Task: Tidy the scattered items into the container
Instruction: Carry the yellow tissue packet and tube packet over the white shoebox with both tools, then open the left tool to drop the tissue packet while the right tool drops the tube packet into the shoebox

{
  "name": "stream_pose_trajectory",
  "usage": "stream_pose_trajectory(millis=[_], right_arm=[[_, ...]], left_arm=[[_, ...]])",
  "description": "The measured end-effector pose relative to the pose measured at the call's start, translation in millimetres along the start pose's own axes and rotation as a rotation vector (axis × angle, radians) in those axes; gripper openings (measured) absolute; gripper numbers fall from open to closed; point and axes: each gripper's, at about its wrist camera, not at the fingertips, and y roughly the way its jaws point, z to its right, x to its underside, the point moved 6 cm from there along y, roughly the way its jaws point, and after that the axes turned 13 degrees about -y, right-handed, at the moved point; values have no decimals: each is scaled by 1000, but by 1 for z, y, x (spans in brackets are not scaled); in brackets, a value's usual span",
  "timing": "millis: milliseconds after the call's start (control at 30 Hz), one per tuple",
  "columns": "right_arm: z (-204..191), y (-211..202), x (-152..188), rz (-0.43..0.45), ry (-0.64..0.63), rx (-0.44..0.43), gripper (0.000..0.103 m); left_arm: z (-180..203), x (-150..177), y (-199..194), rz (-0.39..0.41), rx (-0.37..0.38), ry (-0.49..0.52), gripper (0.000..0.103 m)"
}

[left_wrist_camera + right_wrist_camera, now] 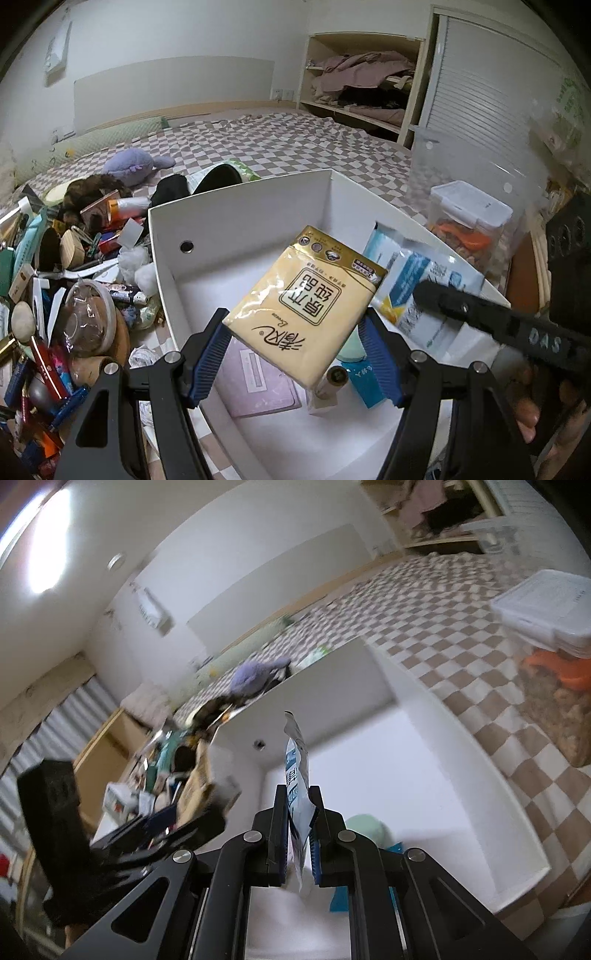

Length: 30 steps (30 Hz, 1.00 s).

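My left tool (295, 325) is clamped on a yellow tissue pack (306, 310), blue pads (207, 362) pressing both side edges. The pack is tilted and held above the open white box (236, 221), over its interior, not touching the floor of it. My right tool (300, 812) is pinched tight on a blue-and-white pouch (297, 775), seen edge-on between the fingers, also over the box (461, 775). In the left view that pouch (421, 284) sits just right of the tissue pack, near the box's right wall, with the right tool's black finger across it.

Already lying in the box: a pink flat card or pad (258, 376), a small cylindrical tube (332, 380), a teal packet (364, 384), a pale green round thing (365, 827).

The box sits on a checkered bed (295, 140). Left of the box is a heap of scattered clutter (74, 277): cosmetics, a clear domed lid (86, 321), cotton balls (138, 264). A purple plush (133, 166) lies beyond it. Right of the box stands a clear lidded canister (469, 221) with an orange scoop inside.
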Motion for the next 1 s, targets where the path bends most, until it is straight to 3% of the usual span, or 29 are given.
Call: stream_pose_trajectory(millis=[367, 533, 733, 900, 1000], right_arm=[[-26, 11, 6, -101, -7, -190, 11], [-37, 24, 16, -216, -75, -150, 11], [-50, 29, 19, -265, -103, -197, 11], [-51, 40, 25, -318, -183, -129, 11], [-45, 41, 23, -308, -191, -91, 10]], left_arm=[[-15, -13, -17, 55, 10, -63, 70], [-16, -14, -18, 55, 14, -65, 70], [-21, -13, -18, 60, 11, -84, 70], [-22, -13, -16, 49, 6, -80, 70], [-18, -11, -13, 41, 8, -69, 70]])
